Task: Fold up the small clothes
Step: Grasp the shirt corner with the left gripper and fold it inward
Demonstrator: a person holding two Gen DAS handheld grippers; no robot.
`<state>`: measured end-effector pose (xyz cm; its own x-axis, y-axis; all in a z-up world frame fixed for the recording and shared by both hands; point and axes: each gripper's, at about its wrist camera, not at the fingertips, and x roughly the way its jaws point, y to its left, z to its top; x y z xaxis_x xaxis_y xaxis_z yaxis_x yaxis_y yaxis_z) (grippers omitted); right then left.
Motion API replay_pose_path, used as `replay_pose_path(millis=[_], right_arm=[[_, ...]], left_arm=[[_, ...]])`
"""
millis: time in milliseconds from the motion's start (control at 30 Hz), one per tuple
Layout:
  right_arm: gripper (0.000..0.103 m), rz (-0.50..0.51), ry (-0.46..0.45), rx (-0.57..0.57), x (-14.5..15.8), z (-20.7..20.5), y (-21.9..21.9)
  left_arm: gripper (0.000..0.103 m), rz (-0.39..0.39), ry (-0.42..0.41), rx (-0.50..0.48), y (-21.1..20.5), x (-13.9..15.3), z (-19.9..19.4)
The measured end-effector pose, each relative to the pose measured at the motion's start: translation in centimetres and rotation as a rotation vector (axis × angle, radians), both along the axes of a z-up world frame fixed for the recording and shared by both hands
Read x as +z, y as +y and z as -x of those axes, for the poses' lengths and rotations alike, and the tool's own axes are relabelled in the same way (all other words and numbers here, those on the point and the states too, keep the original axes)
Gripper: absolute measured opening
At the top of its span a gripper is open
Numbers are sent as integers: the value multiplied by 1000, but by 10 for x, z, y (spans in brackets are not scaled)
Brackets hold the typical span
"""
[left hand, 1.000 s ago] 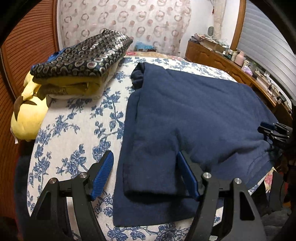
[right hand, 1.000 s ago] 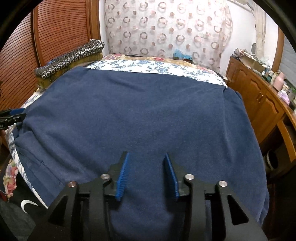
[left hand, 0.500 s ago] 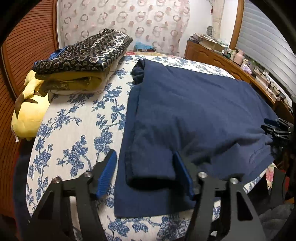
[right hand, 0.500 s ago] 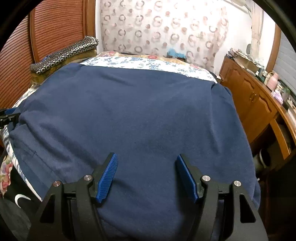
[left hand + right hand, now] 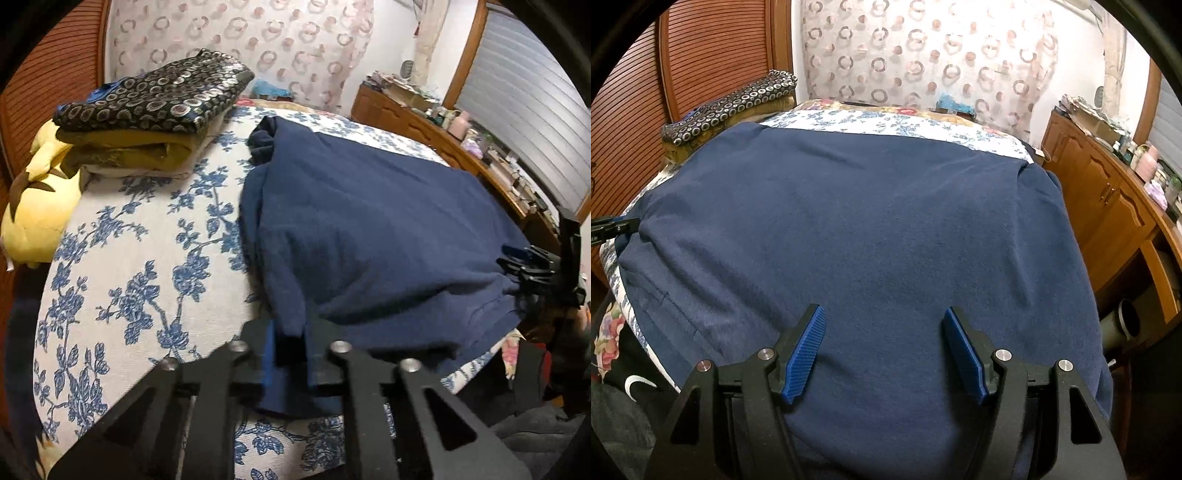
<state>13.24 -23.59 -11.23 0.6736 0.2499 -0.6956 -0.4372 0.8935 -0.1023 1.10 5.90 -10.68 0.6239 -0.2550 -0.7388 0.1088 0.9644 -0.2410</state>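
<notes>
A navy blue shirt (image 5: 369, 229) lies spread over the flower-printed bed cover (image 5: 140, 240). My left gripper (image 5: 290, 332) is at the shirt's near left corner. Its jaws are closing, and the pads pinch a fold of the sleeve edge, which bunches up between them. In the right wrist view the same shirt (image 5: 868, 229) fills the bed. My right gripper (image 5: 882, 328) hovers over its near hem with the blue pads wide open and nothing between them. Each gripper shows small in the other's view: the right gripper (image 5: 524, 258) and the left gripper (image 5: 613, 229).
A stack of folded clothes (image 5: 155, 110) with a dark ring-patterned piece on top sits at the bed's far left. A yellow plush toy (image 5: 37, 206) lies beside it. A cluttered wooden cabinet (image 5: 1108, 206) runs along the right. A slatted wooden door (image 5: 701, 55) stands at the left.
The left jaws have come together on the shirt's sleeve fold, and the cloth there now bunches upward. The right jaws widened about a second ago and have stayed wide since.
</notes>
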Motion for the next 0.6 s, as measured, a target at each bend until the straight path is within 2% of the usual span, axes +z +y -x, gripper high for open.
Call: replay_pose_path(millis=[233,600], right_arm=[[69,-33,-28,-16,9,9,-9],[69,-101,-99,-84,34,40,-42]], left_arm=[[7,56,-116,-99,-24,38,-2],[7,110,-266,-317,-111,101,-39]])
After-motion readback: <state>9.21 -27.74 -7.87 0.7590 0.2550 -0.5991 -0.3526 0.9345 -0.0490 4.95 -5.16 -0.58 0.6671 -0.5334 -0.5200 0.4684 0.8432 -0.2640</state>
